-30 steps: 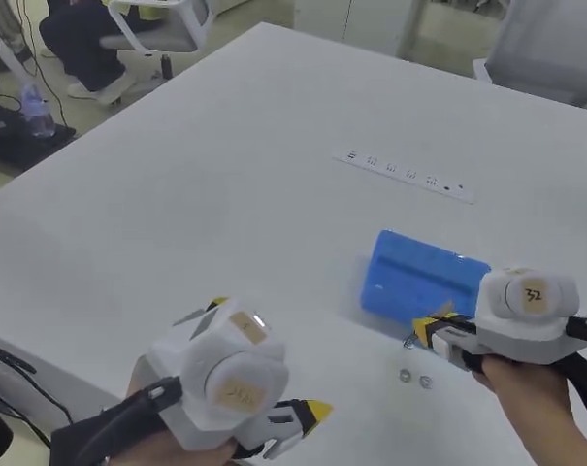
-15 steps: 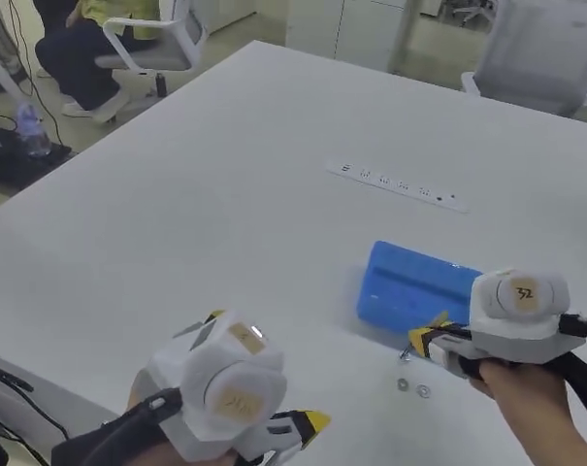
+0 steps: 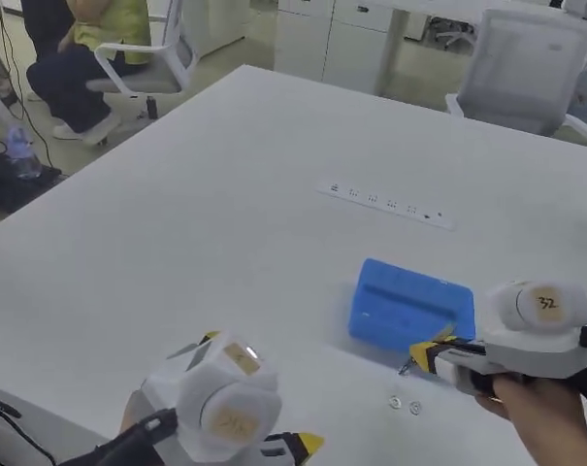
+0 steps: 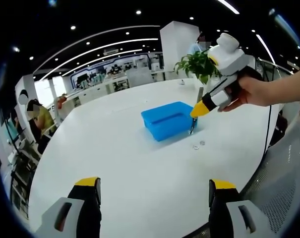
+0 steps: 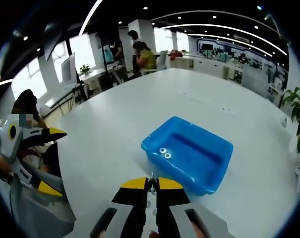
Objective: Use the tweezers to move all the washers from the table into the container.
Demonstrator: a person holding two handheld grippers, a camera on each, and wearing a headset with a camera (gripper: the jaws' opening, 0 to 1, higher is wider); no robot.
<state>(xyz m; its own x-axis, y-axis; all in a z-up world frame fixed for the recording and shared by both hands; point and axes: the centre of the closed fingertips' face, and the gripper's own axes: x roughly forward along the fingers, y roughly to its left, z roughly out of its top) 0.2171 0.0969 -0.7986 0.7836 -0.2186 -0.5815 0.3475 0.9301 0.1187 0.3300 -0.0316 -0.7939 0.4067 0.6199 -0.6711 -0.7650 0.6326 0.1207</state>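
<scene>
The blue container (image 3: 409, 309) stands on the white table, with two washers (image 5: 164, 152) inside it. Two more washers (image 3: 405, 405) lie on the table just in front of it. My right gripper (image 3: 431, 349) is shut on thin metal tweezers (image 3: 407, 365), whose tips point down beside the container's near edge, above the loose washers. In the left gripper view the tweezers (image 4: 193, 124) hang over the washers (image 4: 199, 145). My left gripper (image 4: 154, 198) stands open and empty, well to the left of the container (image 4: 167, 119).
A white power strip (image 3: 385, 204) lies on the table beyond the container. Office chairs (image 3: 526, 68) stand at the far edge. A seated person (image 3: 75, 58) is at the far left. A plant (image 4: 199, 64) stands behind the right gripper.
The head camera has tilted, so the whole picture has shifted. My right gripper with the tweezers stays by the container's near edge. The two loose washers have not moved.
</scene>
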